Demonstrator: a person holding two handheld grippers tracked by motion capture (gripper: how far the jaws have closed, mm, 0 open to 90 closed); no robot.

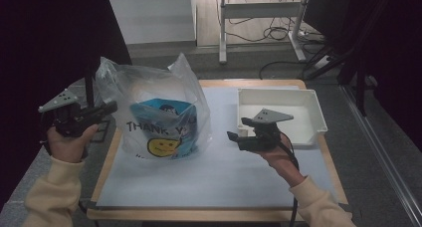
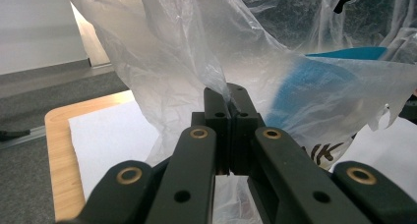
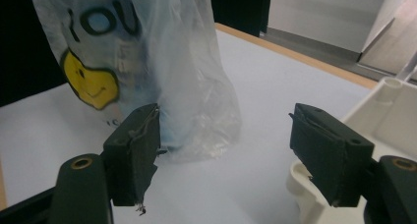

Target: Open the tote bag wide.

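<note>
Plastic bag (image 1: 159, 112) stands upright on the left half of the white mat (image 1: 209, 177) that covers the table (image 1: 107, 162), printed with a yellow smiley and holding one blue item (image 1: 164, 122) inside. We hold the bag's left handle in the left gripper (image 1: 107, 109), whose jaws are clamped tight on the thin film, as the left gripper view confirms (image 2: 227, 98). The right gripper (image 1: 234, 136) hovers between the bag and the white tray (image 1: 313, 118), its jaws spread wide with nothing between them; the right gripper view (image 3: 223, 150) shows the bag's lower corner just beyond its left pad. We judge three risks. The film may tear or slip out if the left hand pulls sideways, because the grip covers only a narrow fold. The bag may tip, since only one handle is supported. The right gripper may snag loose film on approach. We count one bag, one blue item, one tray, one mat, two grippers.
</note>
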